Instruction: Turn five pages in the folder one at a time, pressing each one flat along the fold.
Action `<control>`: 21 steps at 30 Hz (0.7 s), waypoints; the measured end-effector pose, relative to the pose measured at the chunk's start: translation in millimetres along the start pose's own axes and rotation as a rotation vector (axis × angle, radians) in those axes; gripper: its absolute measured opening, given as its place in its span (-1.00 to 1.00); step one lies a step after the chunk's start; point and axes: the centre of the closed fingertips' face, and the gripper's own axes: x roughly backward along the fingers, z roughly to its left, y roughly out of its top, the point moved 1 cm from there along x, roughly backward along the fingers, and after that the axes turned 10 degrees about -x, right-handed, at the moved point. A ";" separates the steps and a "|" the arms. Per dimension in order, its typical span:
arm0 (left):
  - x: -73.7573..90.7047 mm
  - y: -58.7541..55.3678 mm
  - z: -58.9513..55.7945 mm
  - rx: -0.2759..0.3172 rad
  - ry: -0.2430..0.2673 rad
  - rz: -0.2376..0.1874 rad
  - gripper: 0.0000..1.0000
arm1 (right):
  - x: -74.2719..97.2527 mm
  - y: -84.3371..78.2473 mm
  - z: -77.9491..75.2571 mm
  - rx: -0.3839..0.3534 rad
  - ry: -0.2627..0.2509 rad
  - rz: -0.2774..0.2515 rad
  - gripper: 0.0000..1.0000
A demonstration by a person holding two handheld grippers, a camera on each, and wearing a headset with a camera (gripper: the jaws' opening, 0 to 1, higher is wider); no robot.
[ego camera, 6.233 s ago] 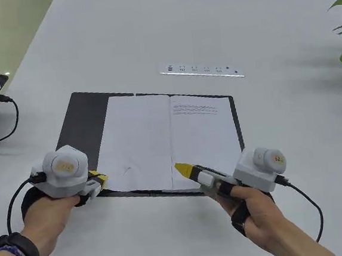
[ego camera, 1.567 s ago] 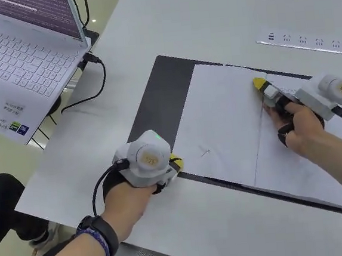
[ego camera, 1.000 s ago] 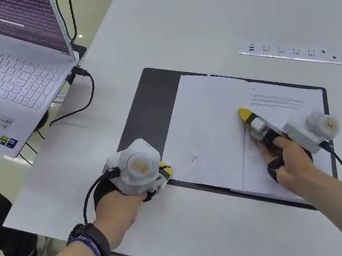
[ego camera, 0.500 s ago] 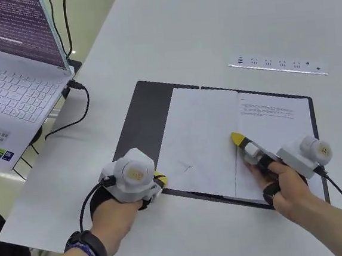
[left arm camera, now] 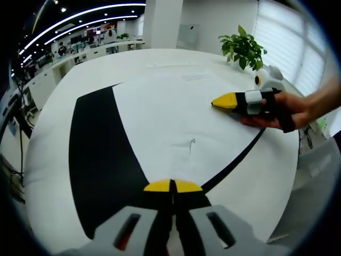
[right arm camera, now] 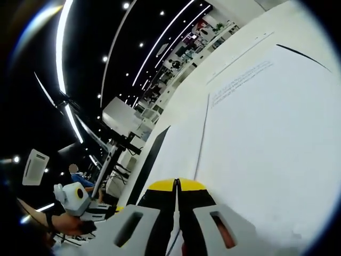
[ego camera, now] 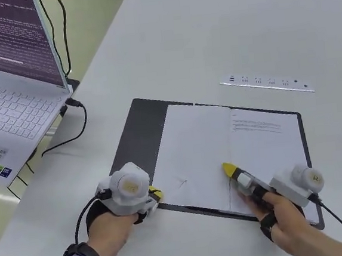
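Pressing the right gripper [ego camera: 227,170] down at the fold of the folder [ego camera: 137,137], near its bottom edge, fingers shut tight together. Resting the left gripper [ego camera: 154,194] at the folder's near left edge by the black cover, fingers likewise pressed together and pinching nothing. Noting the folder lying open and flat on the white surface [ego camera: 211,34], blank page left, printed page right. Noting a laptop [ego camera: 7,100] at far left and a power strip [ego camera: 267,84] beyond the folder.

The head view looks steeply down on the open folder [ego camera: 137,137] from its near edge. Both gripper views sit low there, close, sharing its pages [left arm camera: 176,117].
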 end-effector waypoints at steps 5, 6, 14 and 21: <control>0.1 -0.2 -0.4 -0.003 0.001 0.002 -1.00 | 7.1 -12.9 0.4 0.022 0.000 0.028 -1.00; 0.4 -0.3 -0.9 -0.005 0.000 0.002 -1.00 | 8.1 -14.3 0.1 0.022 -0.001 0.030 -1.00; 1.0 -0.2 -1.2 -0.022 -0.002 0.009 -1.00 | 20.0 -31.7 2.1 0.036 -0.002 0.053 -1.00; 1.5 -0.3 -0.9 -0.023 0.010 0.013 -1.00 | 28.2 -44.4 6.1 0.031 -0.004 0.073 -1.00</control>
